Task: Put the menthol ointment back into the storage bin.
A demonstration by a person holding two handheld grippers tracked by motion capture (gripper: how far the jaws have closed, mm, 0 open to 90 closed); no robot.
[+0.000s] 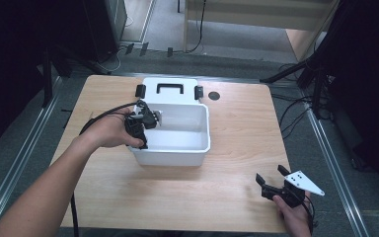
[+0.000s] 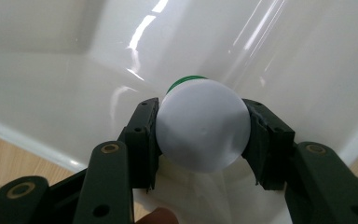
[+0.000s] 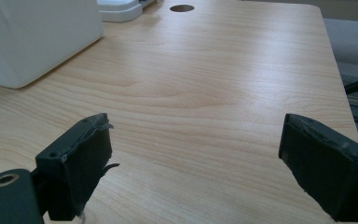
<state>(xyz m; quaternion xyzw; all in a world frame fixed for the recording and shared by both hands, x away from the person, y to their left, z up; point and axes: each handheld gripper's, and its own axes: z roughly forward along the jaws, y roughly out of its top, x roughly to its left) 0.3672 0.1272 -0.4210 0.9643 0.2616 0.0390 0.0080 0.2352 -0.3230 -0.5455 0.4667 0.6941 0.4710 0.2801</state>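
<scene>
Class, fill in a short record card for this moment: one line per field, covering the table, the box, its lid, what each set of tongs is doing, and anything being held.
Table: light wooden top with a round hole near the far edge
Box: white open tub, mid-table
Lid: white with black handle, lying behind the tub
Left tongs: over the tub's inside, shut on a white round-ended container
Held item: white container, green band at its far end
Right tongs: open, holding nothing, low over the table's near right corner
</scene>
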